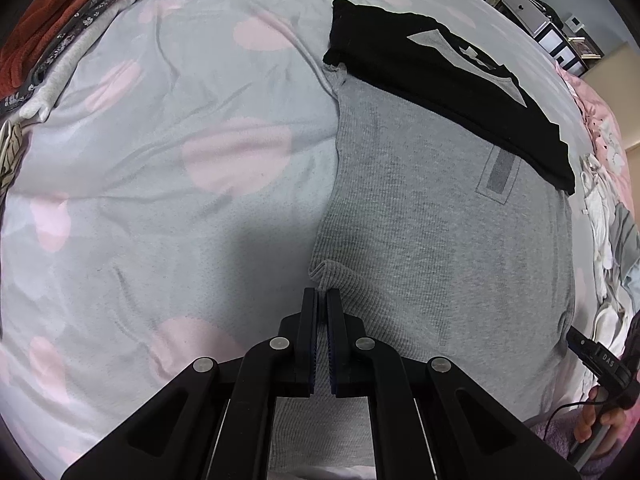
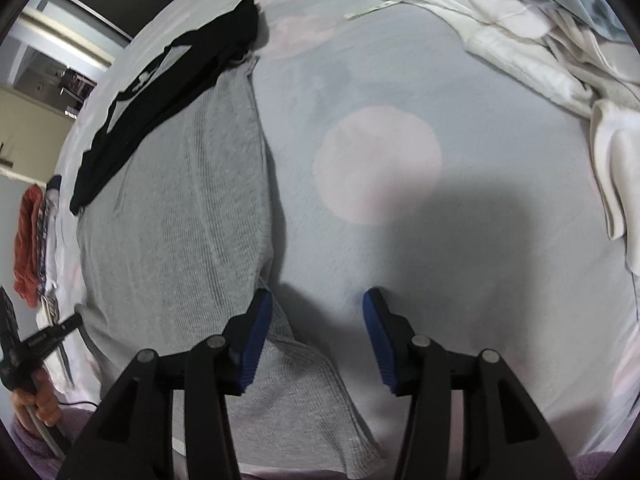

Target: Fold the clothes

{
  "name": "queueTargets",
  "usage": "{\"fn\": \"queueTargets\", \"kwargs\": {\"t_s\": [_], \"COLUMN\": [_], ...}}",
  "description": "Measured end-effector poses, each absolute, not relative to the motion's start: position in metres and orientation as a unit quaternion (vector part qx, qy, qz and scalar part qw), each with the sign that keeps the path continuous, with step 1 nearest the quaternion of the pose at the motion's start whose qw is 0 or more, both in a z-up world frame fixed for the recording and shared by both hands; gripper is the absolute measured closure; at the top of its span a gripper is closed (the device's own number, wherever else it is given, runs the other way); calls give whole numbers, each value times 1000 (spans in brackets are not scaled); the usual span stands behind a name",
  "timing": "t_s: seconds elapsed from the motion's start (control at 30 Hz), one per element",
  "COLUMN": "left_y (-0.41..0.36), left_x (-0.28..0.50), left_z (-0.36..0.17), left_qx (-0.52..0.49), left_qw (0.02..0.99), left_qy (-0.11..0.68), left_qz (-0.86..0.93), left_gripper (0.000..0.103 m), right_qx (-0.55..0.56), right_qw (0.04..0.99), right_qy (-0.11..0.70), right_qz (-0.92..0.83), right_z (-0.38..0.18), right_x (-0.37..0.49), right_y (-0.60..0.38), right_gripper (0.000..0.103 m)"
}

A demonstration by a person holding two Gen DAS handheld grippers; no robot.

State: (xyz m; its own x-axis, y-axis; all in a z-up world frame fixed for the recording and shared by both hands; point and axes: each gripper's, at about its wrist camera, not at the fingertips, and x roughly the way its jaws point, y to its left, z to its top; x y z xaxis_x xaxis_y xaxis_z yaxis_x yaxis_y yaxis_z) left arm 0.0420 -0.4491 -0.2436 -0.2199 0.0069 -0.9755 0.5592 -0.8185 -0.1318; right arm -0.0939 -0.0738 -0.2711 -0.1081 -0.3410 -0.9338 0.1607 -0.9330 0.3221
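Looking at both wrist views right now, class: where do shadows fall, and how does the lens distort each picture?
Left wrist view: a soft shadow darkens the bedsheet beside the grey garment; edges bulge barrel-like, corners vignette black. Right wrist view: a broad shadow covers the sheet right of the pink dot; the same fisheye curvature; the white laundry pile looks slightly bright.

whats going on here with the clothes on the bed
A person is folding a grey sweater on a bed, one tool in each hand. The left tool is shut at the sweater's near edge; whether it pinches fabric is hard to tell. The right tool is open, with one finger over the sweater's other edge. A folded black garment lies across its far end.
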Motion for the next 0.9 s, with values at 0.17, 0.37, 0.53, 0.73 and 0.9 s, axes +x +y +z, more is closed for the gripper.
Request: {"fn": "queueTargets", "kwargs": {"t_s": [0.17, 0.37, 0.53, 0.73, 0.9], "left_y": [-449, -448, -448, -447, -449], "left_x": [42, 42, 38, 37, 39], "left_z": [-242, -241, -242, -239, -232], "left_qx": [595, 593, 593, 591, 574], "left_qw": [183, 183, 183, 185, 198], "left_qy": [239, 239, 240, 235, 238], "left_qz": [-745, -747, -746, -749, -758], "left_gripper": [99, 99, 99, 99, 99], "right_qx": [637, 603, 635, 634, 589], "right_qw": [172, 216, 213, 212, 209], "right_qy": [-108, -127, -71, -67, -105], "right_qz": [-744, -757, -739, -741, -773], "right_z": [-264, -245, -259, -259, -244], "right_x": [-89, -84, -84, -86, -95], "right_y": [-60, -61, -85, -88, -75], "right_gripper": [65, 65, 65, 94, 96]}}
